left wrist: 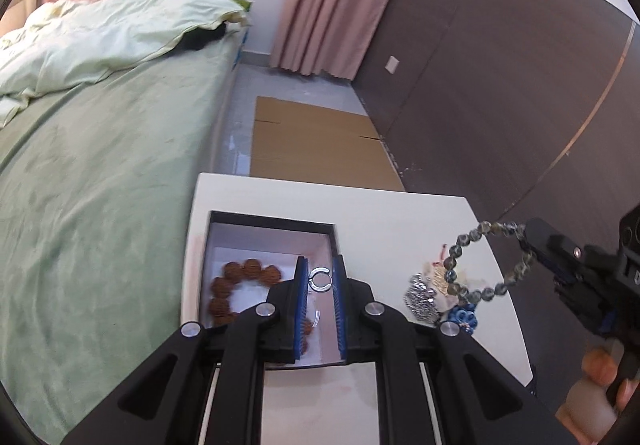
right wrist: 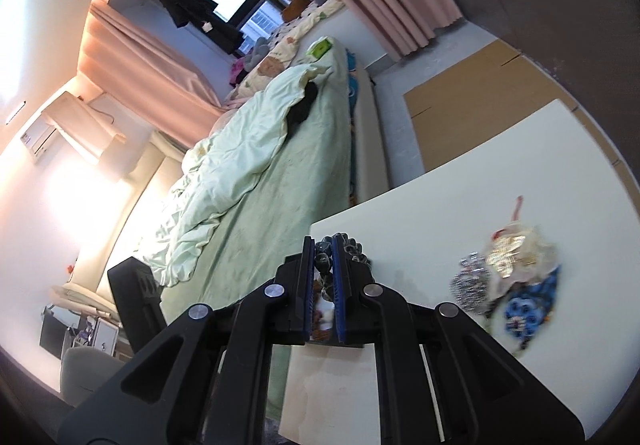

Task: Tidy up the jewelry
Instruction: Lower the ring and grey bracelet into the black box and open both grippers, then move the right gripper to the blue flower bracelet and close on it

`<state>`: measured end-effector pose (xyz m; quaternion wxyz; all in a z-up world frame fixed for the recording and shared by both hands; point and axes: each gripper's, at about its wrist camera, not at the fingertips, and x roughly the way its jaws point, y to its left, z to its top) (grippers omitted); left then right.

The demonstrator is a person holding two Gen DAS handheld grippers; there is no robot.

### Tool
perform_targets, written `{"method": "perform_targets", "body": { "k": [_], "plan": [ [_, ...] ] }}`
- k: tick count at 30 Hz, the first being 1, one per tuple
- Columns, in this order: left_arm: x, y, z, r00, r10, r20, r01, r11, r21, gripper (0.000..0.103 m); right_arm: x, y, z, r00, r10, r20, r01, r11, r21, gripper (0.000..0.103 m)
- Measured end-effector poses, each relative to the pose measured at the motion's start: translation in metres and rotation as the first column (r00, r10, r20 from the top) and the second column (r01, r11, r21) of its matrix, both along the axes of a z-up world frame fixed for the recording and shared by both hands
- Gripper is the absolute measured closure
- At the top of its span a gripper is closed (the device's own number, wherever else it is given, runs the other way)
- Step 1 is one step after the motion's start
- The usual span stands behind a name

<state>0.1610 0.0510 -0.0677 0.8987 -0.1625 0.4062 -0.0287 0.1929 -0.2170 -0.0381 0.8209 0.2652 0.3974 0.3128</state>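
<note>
An open black jewelry box (left wrist: pixel 272 223) with a white inside sits on the white table (left wrist: pixel 400 213). A brown bead bracelet (left wrist: pixel 240 285) lies in it. My left gripper (left wrist: pixel 320 269) hovers over the box, shut on a small silver ring (left wrist: pixel 320 280). My right gripper (left wrist: pixel 532 245) at the right is shut on a grey-green bead bracelet (left wrist: pixel 476 261) and holds it above the table; the beads show between its jaws in the right wrist view (right wrist: pixel 324 257). A pile of jewelry (left wrist: pixel 432 293) lies on the table, also in the right wrist view (right wrist: pixel 508 277).
A bed with a green sheet (left wrist: pixel 100 185) runs along the table's left side. Flat cardboard (left wrist: pixel 316 145) lies on the floor beyond the table. A dark wall panel (left wrist: pixel 520 85) is on the right.
</note>
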Motion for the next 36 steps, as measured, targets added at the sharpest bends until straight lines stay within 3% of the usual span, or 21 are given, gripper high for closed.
{"method": "perform_targets", "body": {
  "k": [1, 3, 5, 10, 14, 21, 22, 24, 25, 36],
  "plan": [
    [0.0, 0.003, -0.001, 1.0, 0.003, -0.008, -0.003, 1.0, -0.009, 0.09, -0.001, 0.007, -0.001, 1.0, 0.009, 0.0, -0.009, 1.0, 0.0, 0.093],
    [-0.003, 0.008, -0.001, 1.0, 0.021, -0.016, -0.021, 1.0, -0.014, 0.066, -0.001, 0.014, -0.001, 1.0, 0.021, -0.001, -0.021, 1.0, 0.005, 0.093],
    [-0.008, 0.015, 0.004, 0.998, 0.069, 0.009, -0.069, 0.998, -0.008, 0.053, -0.002, 0.024, -0.002, 1.0, 0.031, 0.0, -0.031, 0.999, 0.014, 0.093],
    [-0.013, 0.029, 0.01, 0.995, 0.096, 0.013, -0.096, 0.995, -0.033, 0.052, -0.002, 0.042, -0.008, 0.998, 0.056, -0.014, -0.056, 0.998, 0.03, 0.093],
    [-0.019, 0.038, 0.016, 0.993, 0.116, 0.03, -0.115, 0.993, -0.039, 0.038, 0.001, 0.056, -0.016, 0.997, 0.071, -0.035, -0.069, 0.997, 0.044, 0.093],
    [-0.027, 0.055, 0.022, 0.987, 0.152, 0.051, -0.149, 0.988, -0.05, 0.03, 0.007, 0.085, -0.029, 0.991, 0.113, -0.074, -0.11, 0.993, 0.045, 0.093],
    [-0.029, 0.058, 0.023, 0.986, 0.161, 0.053, -0.158, 0.986, -0.052, 0.029, 0.009, 0.09, -0.03, 0.99, 0.124, -0.073, -0.121, 0.992, 0.046, 0.089],
    [-0.032, 0.064, 0.024, 0.982, 0.179, 0.055, -0.176, 0.983, -0.056, 0.026, 0.014, 0.098, -0.037, 0.98, 0.16, -0.119, -0.152, 0.986, 0.071, 0.052],
    [-0.034, 0.067, 0.024, 0.982, 0.183, 0.055, -0.18, 0.982, -0.059, 0.026, 0.015, 0.097, -0.039, 0.98, 0.147, -0.132, -0.138, 0.988, 0.074, 0.028],
    [-0.035, 0.066, 0.023, 0.985, 0.169, 0.036, -0.166, 0.984, -0.069, 0.024, 0.0, 0.061, -0.03, 0.996, 0.017, -0.089, -0.017, 1.0, 0.0, 0.027]
  ]
}}
